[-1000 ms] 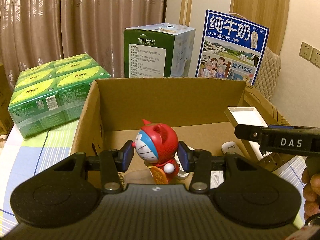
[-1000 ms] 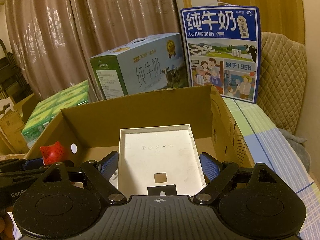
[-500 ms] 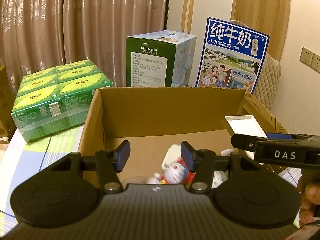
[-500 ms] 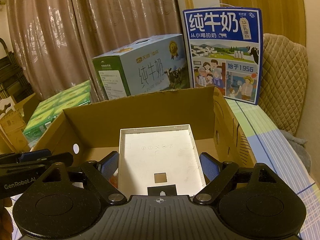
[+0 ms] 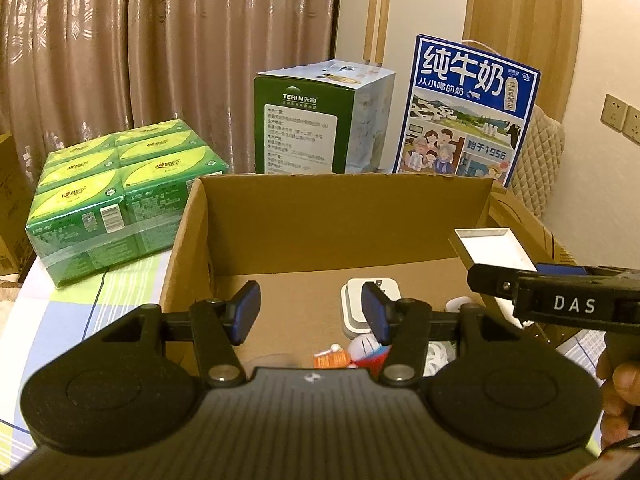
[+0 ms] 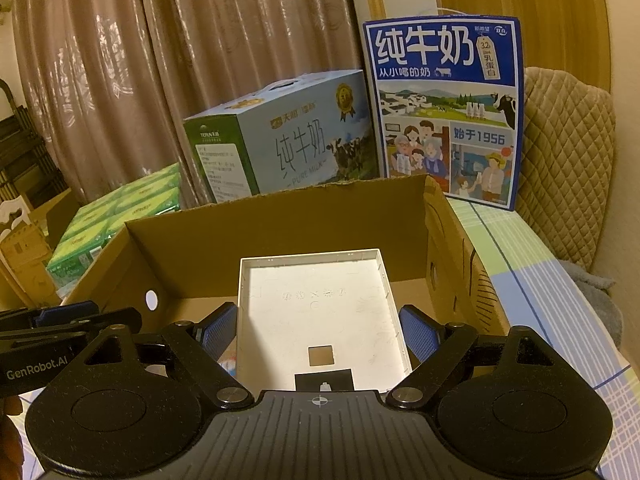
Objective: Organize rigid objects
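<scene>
Left tool [image 5: 310,312] parted, empty | right tool [image 6: 318,330] clamps white tray [image 6: 320,304] | toy [image 5: 360,350], seemingly, in box [image 5: 344,216]

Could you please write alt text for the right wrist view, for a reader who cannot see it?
The right gripper holds a shallow white tray by its sides over an open cardboard box. The left gripper reaches in from the left edge. Behind the box stand two milk cartons, green packs and brown curtains.
</scene>
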A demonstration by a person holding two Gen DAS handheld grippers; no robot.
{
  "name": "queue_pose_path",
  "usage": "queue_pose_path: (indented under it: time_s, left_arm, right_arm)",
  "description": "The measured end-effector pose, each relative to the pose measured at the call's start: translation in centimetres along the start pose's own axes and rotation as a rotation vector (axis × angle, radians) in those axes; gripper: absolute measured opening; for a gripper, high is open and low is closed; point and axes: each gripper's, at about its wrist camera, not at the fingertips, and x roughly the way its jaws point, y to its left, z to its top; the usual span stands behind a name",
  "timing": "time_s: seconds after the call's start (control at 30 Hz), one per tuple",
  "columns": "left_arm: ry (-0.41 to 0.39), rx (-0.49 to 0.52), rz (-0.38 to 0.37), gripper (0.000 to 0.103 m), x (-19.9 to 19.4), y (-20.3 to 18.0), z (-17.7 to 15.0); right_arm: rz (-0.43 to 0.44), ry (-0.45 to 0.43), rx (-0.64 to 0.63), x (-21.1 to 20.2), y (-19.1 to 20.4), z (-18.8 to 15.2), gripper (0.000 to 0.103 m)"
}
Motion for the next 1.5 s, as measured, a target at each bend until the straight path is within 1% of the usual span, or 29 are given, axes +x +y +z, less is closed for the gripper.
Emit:
queue_pose_path:
  time_s: [0.27, 0.4, 0.53, 0.67, 0.8, 0.93, 1.0, 1.03, 1.1, 1.17, 1.2, 1.3, 1.4, 1.5]
  left_arm:
    - [0.001, -0.007, 0.005, 0.051, 0.1, 0.2, -0.1]
    - [-0.003, -0.004, 0.004, 0.051, 0.0, 0.1, 0.0]
    - [0.000, -0.006, 0.007, 0.051, 0.0, 0.1, 0.0]
    - [-0.002, -0.005, 0.012, 0.051, -0.1, 0.1, 0.1]
    - [-0.014, -0.010, 0.019, 0.058, -0.6, 0.2, 0.3]
    - [-0.043, -0.008, 0.030, 0.063, -1.8, 0.0, 0.6]
    - [-0.062, -0.010, 0.049, 0.070, -2.7, -0.2, 0.8]
    - [-0.072, -0.011, 0.051, 0.072, -3.2, -0.4, 0.9]
    - [-0.091, -0.008, 0.050, 0.080, -4.3, -0.9, 0.9]
    - [-0.103, -0.001, 0.050, 0.084, -5.5, -1.4, 0.7]
    - [-0.110, 0.001, 0.051, 0.088, -6.1, -1.7, 0.6]
    - [-0.122, 0.013, 0.052, 0.094, -8.4, -2.7, 0.0]
    - [-0.123, 0.021, 0.051, 0.096, -11.1, -3.7, -0.9]
    - [-0.110, -0.008, 0.050, 0.098, -13.9, -4.1, -2.4]
  right_arm:
    - [0.007, -0.022, 0.001, -0.1, 0.0, -0.1, 0.084]
    - [-0.028, -0.053, -0.036, -0.2, 0.3, -0.3, 0.084]
    - [-0.017, -0.066, -0.019, -0.3, 0.0, -0.1, 0.085]
    - [-0.030, -0.073, -0.030, -0.5, 0.0, 0.0, 0.086]
    - [-0.040, -0.070, -0.026, -0.8, -0.3, 0.1, 0.086]
    - [-0.053, -0.082, -0.021, -1.7, -1.0, 0.4, 0.086]
    - [-0.054, -0.092, -0.010, -2.5, -1.3, 0.5, 0.086]
    - [-0.054, -0.099, -0.008, -3.0, -1.4, 0.6, 0.086]
    - [-0.056, -0.116, -0.014, -4.1, -1.5, 0.6, 0.086]
    - [-0.056, -0.130, -0.010, -5.6, -1.8, 0.4, 0.086]
    - [-0.053, -0.132, -0.002, -6.3, -2.0, 0.2, 0.086]
    - [-0.029, -0.123, 0.022, -8.8, -2.5, -0.5, 0.086]
    - [-0.019, -0.107, 0.014, -11.5, -2.7, -1.8, 0.086]
    - [-0.022, -0.074, -0.009, -14.1, -2.7, -3.1, 0.086]
